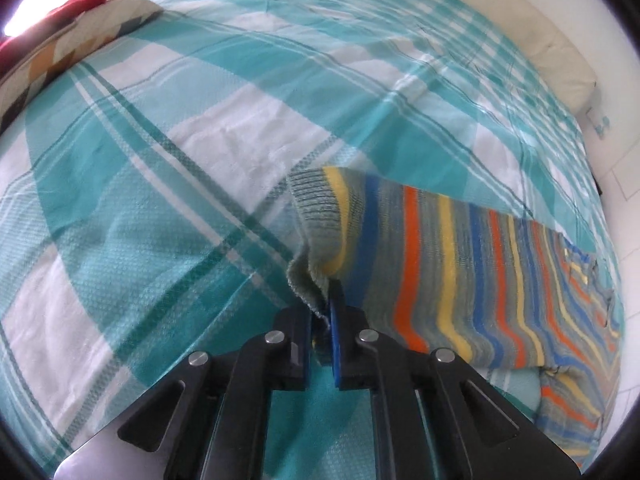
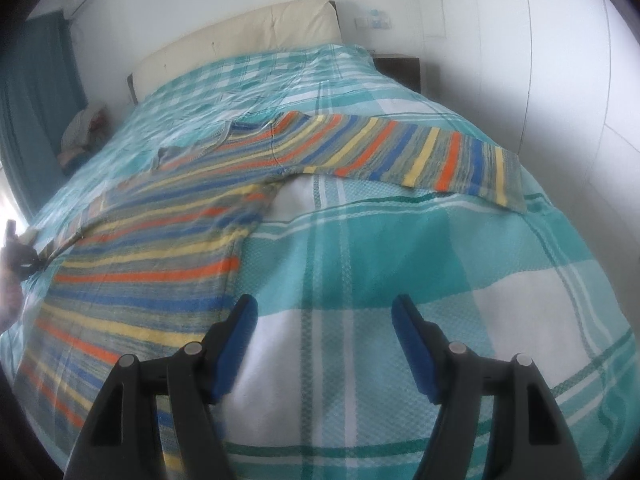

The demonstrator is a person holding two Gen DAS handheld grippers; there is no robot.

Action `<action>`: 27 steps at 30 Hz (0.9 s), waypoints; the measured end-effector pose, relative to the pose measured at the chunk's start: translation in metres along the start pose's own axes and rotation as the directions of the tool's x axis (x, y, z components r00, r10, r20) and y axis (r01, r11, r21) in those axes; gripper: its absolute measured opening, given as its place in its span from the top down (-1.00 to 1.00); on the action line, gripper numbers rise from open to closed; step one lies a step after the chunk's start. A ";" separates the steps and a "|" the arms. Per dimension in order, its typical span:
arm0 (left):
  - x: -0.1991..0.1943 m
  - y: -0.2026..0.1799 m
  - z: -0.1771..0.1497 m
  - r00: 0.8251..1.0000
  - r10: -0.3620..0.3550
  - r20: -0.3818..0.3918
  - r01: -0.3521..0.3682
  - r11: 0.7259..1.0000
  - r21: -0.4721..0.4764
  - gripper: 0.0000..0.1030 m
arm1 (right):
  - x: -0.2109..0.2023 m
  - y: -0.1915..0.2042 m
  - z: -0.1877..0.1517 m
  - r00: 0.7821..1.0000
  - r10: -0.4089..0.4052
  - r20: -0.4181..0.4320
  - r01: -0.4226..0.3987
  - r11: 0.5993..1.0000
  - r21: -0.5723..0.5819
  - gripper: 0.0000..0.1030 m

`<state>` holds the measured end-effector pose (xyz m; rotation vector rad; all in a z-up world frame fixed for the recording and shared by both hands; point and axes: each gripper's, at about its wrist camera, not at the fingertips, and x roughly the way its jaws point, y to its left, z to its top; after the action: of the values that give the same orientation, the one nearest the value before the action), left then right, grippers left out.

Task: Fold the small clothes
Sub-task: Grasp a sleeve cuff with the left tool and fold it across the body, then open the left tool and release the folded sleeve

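A striped knit sweater in orange, blue, yellow and grey lies spread on the bed, one sleeve stretched out to the right. In the left wrist view my left gripper is shut on the grey ribbed cuff of the other sleeve and holds it slightly lifted off the bed. My right gripper is open and empty, low over the bedspread just right of the sweater's side edge. The left gripper shows faintly at the left edge of the right wrist view.
The bed is covered by a teal and white plaid bedspread. A cream headboard stands at the far end. A patterned pillow and red cloth lie at the bed's edge. A dark nightstand is beside the bed.
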<state>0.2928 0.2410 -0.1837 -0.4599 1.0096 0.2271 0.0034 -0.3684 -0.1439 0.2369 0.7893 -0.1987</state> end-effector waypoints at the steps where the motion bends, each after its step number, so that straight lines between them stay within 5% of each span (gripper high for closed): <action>1: -0.001 0.004 0.001 1.000 -0.021 -0.004 0.020 1.000 -0.014 0.82 | 0.001 -0.001 -0.001 1.000 -0.003 -0.005 0.003 1.000 0.004 -0.34; 3: -0.005 0.013 0.005 1.000 -0.028 -0.002 0.028 0.999 -0.037 0.84 | 0.003 -0.004 -0.001 1.000 -0.005 -0.013 0.005 1.000 0.018 -0.34; 8: -0.026 0.048 0.008 0.995 0.098 0.033 -0.093 0.988 -0.121 0.86 | 0.003 -0.007 0.000 1.000 -0.010 -0.012 0.011 0.999 0.036 -0.34; 10: -0.039 0.052 0.004 0.990 0.131 0.050 -0.125 0.986 -0.113 0.68 | 0.000 -0.008 0.000 1.000 -0.015 -0.003 0.015 0.999 0.037 -0.34; 12: -0.055 0.049 -0.005 0.989 0.128 0.068 -0.121 0.988 -0.094 0.11 | -0.001 -0.009 0.001 1.000 -0.017 0.001 0.017 0.999 0.043 -0.34; 15: -0.081 0.025 -0.030 0.994 0.045 0.103 -0.042 0.998 -0.036 -0.46 | -0.003 -0.012 0.003 1.000 -0.020 0.011 0.019 0.998 0.060 -0.34; 18: -0.096 -0.015 -0.058 0.992 -0.068 0.111 0.058 0.994 0.091 -0.72 | -0.004 -0.015 0.003 0.999 -0.047 0.022 0.045 0.997 0.065 -0.34; 22: -0.087 -0.061 -0.090 0.989 -0.116 0.092 0.089 0.961 0.262 -0.77 | 0.000 -0.018 0.002 0.997 -0.076 0.014 0.075 0.995 0.071 -0.40; 27: -0.053 -0.074 -0.110 1.000 -0.011 0.013 0.006 0.942 0.336 -0.79 | 0.011 -0.022 -0.003 0.996 -0.091 -0.011 0.092 0.993 0.068 -0.47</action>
<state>0.2112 0.1254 -0.1681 -0.1510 1.0083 0.0470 0.0037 -0.3892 -0.1569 0.2661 0.8030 -0.3118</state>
